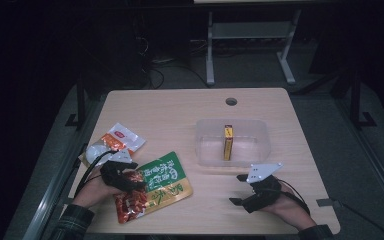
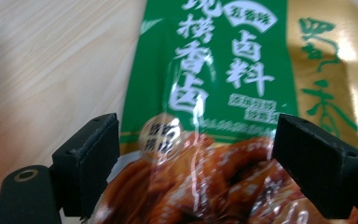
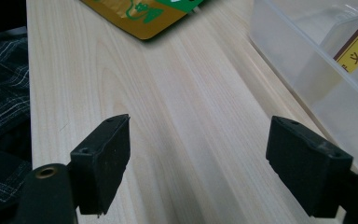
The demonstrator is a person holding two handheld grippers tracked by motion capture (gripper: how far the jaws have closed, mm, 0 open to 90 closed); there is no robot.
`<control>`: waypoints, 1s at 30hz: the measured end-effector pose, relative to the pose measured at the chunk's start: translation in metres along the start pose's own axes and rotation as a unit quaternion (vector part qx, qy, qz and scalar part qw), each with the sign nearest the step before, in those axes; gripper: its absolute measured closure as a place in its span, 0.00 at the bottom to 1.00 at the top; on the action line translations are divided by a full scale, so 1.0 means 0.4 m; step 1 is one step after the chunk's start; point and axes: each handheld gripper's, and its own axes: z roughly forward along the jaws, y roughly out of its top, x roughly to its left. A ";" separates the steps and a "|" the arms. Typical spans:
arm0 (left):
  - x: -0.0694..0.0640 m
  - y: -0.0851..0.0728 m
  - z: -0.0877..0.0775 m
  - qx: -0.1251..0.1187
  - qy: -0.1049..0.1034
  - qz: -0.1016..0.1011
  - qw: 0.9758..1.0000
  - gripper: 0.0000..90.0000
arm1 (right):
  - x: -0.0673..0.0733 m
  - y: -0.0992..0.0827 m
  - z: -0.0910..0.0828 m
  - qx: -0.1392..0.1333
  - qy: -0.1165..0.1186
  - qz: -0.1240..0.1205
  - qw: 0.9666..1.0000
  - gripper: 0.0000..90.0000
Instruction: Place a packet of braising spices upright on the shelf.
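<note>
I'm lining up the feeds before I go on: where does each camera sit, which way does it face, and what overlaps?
High view: above the person's side, looking forward and down on the table; both forearms, left gripper and right gripper show.
Left gripper view: rides the left gripper, looking down on the green packet between its open fingers.
Right gripper view: rides the right gripper, looking across bare wood between open fingers toward the clear bin; a plaid sleeve shows.
Shared: the green packet appears in all three.
</note>
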 end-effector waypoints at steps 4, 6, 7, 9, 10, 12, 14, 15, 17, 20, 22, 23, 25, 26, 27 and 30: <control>0.012 -0.013 0.009 0.007 -0.004 -0.013 1.000 0.17 | 0.001 0.001 0.000 0.000 0.001 0.000 1.000 0.24; 0.015 -0.013 0.008 0.006 -0.006 -0.014 1.000 0.18 | 0.001 0.001 -0.001 -0.001 0.000 0.000 1.000 0.24; 0.015 -0.013 0.007 0.006 -0.006 -0.013 1.000 0.19 | 0.000 0.001 -0.001 -0.001 0.000 -0.001 1.000 0.24; 0.016 -0.016 0.001 0.010 -0.011 0.001 1.000 0.24 | 0.001 0.001 -0.001 -0.002 0.000 0.001 1.000 0.24; 0.015 -0.018 -0.001 0.010 -0.014 0.007 1.000 0.26 | 0.001 0.001 -0.002 -0.002 0.000 0.002 1.000 0.24; 0.016 -0.019 -0.006 0.013 -0.015 0.013 1.000 0.34 | 0.002 0.002 -0.002 -0.003 0.000 0.001 1.000 0.24; 0.014 -0.018 -0.010 0.016 -0.016 0.022 0.999 0.44 | 0.004 0.004 -0.003 -0.004 0.000 0.001 1.000 0.24; 0.011 -0.017 -0.010 0.016 -0.017 0.031 0.999 0.51 | 0.003 0.004 -0.004 -0.006 0.000 -0.003 1.000 0.24; -0.001 -0.014 -0.009 0.022 -0.016 0.043 0.999 0.65 | 0.004 0.004 -0.005 -0.007 0.000 -0.002 1.000 0.24; -0.009 -0.007 -0.007 0.031 -0.008 0.048 0.998 0.80 | 0.005 0.005 -0.005 -0.009 0.000 0.000 1.000 0.24; -0.010 -0.005 -0.007 0.035 -0.012 0.041 0.998 0.88 | 0.006 0.006 -0.005 -0.009 0.000 -0.001 1.000 0.24; -0.010 -0.004 -0.008 0.037 -0.011 0.037 0.999 0.90 | 0.006 0.006 -0.004 -0.008 0.001 0.000 1.000 0.24; -0.007 -0.006 -0.007 0.030 -0.012 0.022 0.999 0.93 | 0.006 0.006 -0.002 -0.007 0.002 -0.002 1.000 0.23; -0.006 -0.007 -0.008 0.029 -0.014 0.022 0.999 0.94 | 0.006 0.006 -0.001 -0.005 0.002 -0.003 1.000 0.23; -0.008 -0.007 -0.009 0.025 -0.012 0.019 0.999 0.96 | 0.006 0.007 -0.001 -0.004 0.002 -0.002 1.000 0.23; -0.012 -0.001 -0.011 0.021 -0.008 0.014 1.000 0.99 | 0.005 0.007 0.000 -0.005 0.002 0.001 1.000 0.23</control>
